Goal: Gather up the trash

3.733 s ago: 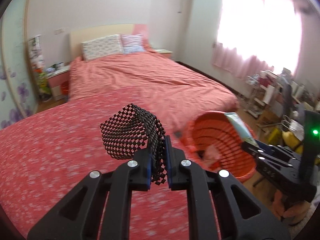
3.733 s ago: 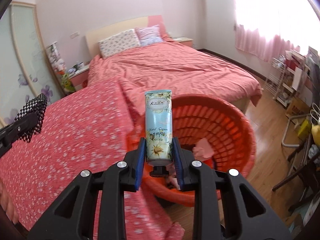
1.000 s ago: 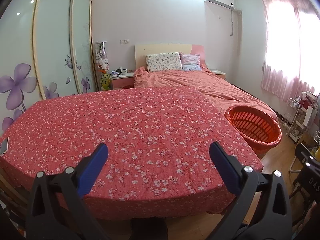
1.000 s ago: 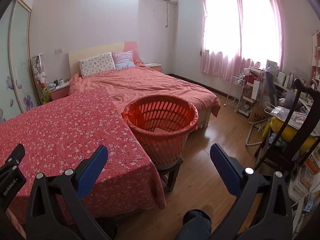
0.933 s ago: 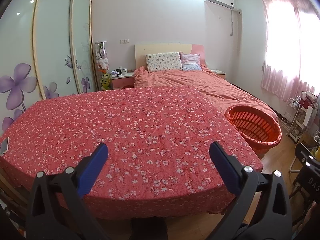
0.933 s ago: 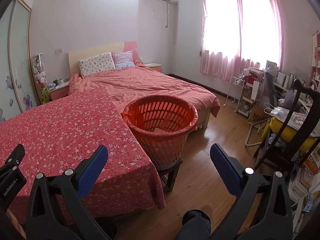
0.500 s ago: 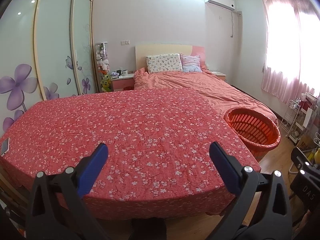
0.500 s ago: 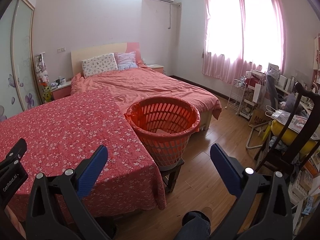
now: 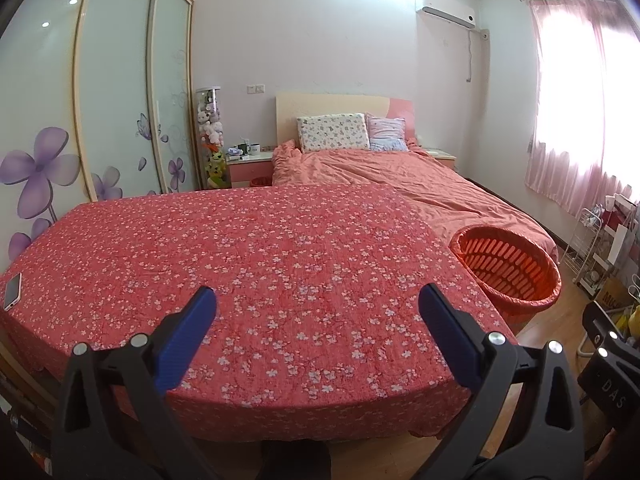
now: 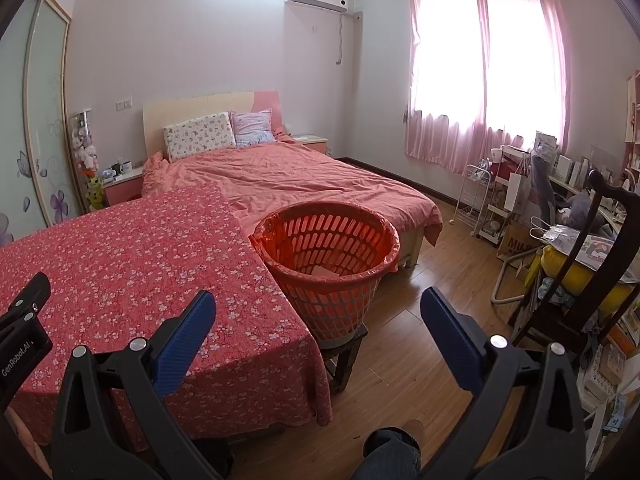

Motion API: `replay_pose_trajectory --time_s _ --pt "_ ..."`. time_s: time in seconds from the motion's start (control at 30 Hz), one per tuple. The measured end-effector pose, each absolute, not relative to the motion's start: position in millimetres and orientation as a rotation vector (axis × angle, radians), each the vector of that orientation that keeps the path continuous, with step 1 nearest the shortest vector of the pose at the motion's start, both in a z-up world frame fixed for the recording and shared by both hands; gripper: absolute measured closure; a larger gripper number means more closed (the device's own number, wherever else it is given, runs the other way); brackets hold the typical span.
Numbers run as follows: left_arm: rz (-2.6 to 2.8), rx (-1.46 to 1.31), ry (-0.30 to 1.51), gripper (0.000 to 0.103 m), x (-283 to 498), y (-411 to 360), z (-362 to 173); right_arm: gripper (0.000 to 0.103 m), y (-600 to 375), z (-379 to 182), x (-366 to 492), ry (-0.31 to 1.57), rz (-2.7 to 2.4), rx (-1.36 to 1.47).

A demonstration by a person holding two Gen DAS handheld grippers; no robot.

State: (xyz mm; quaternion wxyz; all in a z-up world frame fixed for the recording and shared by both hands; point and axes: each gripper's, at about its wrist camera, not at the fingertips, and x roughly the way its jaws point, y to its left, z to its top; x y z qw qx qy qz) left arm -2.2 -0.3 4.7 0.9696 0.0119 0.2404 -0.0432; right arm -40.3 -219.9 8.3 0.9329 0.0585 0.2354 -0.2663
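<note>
1. Two grippers, both empty: the left gripper (image 9: 318,330) has its blue-padded jaws spread wide above the near edge of the floral-covered table (image 9: 248,264), and the right gripper (image 10: 318,330) is spread just as wide, held off the table's right corner over the wooden floor (image 10: 404,344).

2. Neither tool touches anything, and both sit well back from the work surface.

3. Judging by the bare cloth, the step in hand looks like a final check for leftover trash. To do it well, sweep the view slowly across the whole tabletop, edges included, with the jaws left wide so a stray item can be taken at once.

4. One flat item remains on the table: a phone (image 9: 12,291) at the far left edge. It does not look like trash and is probably best left alone.

5. Just beside the table's right edge stands the orange basket (image 10: 362,280), lined with a thin orange bag and raised on a small dark stool (image 10: 344,354).

6. Inside the basket the right wrist view shows a pale flat piece (image 10: 322,270) near the bottom. Whatever else lies there is hidden by the wall, and the left wrist view shows only the slotted inner side.

7. No loose trash is visible on the cloth or the floor near the basket, so the collecting seems nearly or fully done.
</note>
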Motion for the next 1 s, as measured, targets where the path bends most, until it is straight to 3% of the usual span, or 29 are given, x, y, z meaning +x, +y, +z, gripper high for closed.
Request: replay_pose_trajectory --time_s 1.0 --pt "-0.049 0.017 0.472 0.004 -2.6 3.8 9.9 0.002 -221.0 11.3 -37.4 0.476 -0.542 0.117"
